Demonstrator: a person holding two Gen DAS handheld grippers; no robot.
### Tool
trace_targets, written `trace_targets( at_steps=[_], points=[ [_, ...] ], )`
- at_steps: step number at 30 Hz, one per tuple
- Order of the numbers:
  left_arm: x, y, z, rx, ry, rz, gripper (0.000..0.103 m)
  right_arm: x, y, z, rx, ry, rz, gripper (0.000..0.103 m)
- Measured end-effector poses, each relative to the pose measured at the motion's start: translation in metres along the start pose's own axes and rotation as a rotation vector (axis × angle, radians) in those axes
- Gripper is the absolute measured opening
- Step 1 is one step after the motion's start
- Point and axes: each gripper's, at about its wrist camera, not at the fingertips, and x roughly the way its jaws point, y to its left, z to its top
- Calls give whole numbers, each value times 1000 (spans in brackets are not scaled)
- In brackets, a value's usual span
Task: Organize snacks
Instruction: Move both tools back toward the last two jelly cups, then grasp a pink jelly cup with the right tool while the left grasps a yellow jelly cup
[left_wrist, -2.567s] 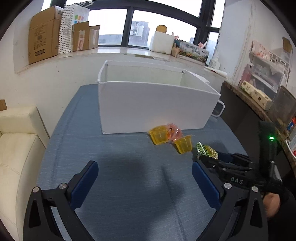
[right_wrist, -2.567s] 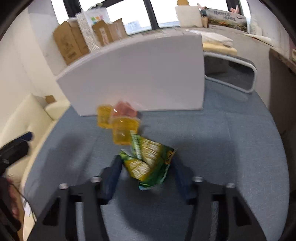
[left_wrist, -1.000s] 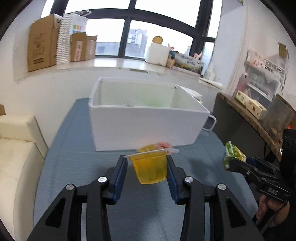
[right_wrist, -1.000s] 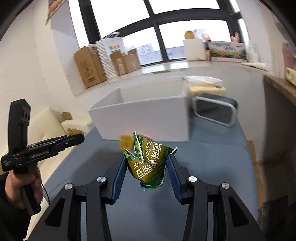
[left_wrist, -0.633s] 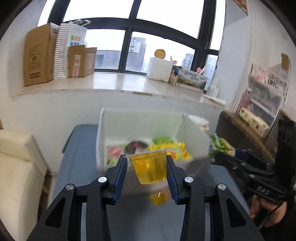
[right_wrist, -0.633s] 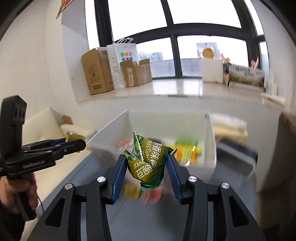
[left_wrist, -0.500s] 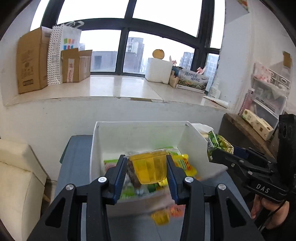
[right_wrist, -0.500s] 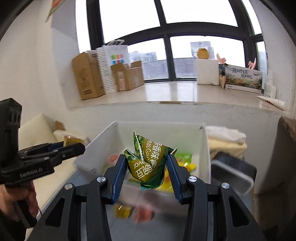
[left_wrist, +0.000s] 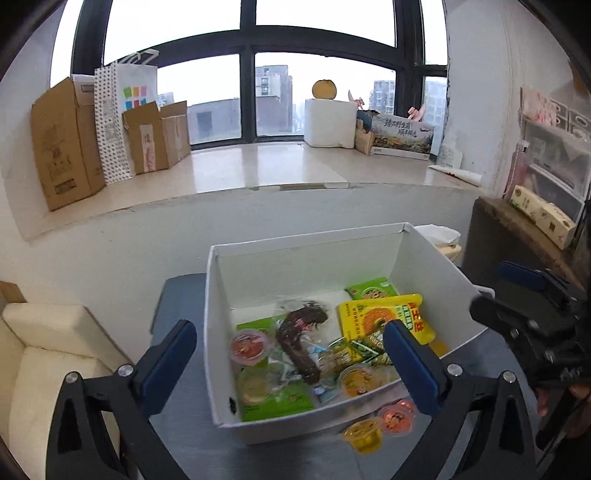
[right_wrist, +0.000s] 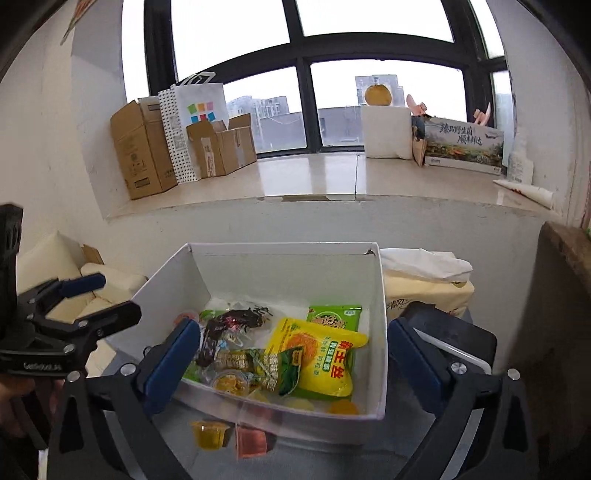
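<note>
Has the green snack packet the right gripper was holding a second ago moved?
Yes. It has left the right gripper, whose jaws are now open, and lies in the white box beside the yellow packet.

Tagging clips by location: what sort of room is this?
Probably an office or studio used for storage: cardboard boxes on a wide window ledge, high-rise buildings outside, and a cream sofa.

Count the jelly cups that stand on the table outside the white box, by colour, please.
yellow jelly cup: 1
red jelly cup: 1
Total: 2, both on the table just in front of the white box.
</note>
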Motion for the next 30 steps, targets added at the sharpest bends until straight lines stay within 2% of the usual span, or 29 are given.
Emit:
trace_targets(
  at_steps=[6,12,16,19,27,30],
  points=[
    [-36,1,-16,-42,-32,90,103,-41,20,-18,-72,-72,14,103],
    [-66,-1,-63,-78,-2,9,103,-62,22,-59,-30,-23,14,103],
    [-80,-2,-102,-110,29,-25,103,-46,15,-95,41,68,77,103],
    [-91,-1,-128,-125,46,-34,103,-28,15,-112,37,118,79,103],
    [-109,6,-159,-120,70,-10,103,29,7,-118,136,191,146,103],
    [-109,10,-163,-116,82,-5,103,45,8,-117,135,207,131,103]
  ],
)
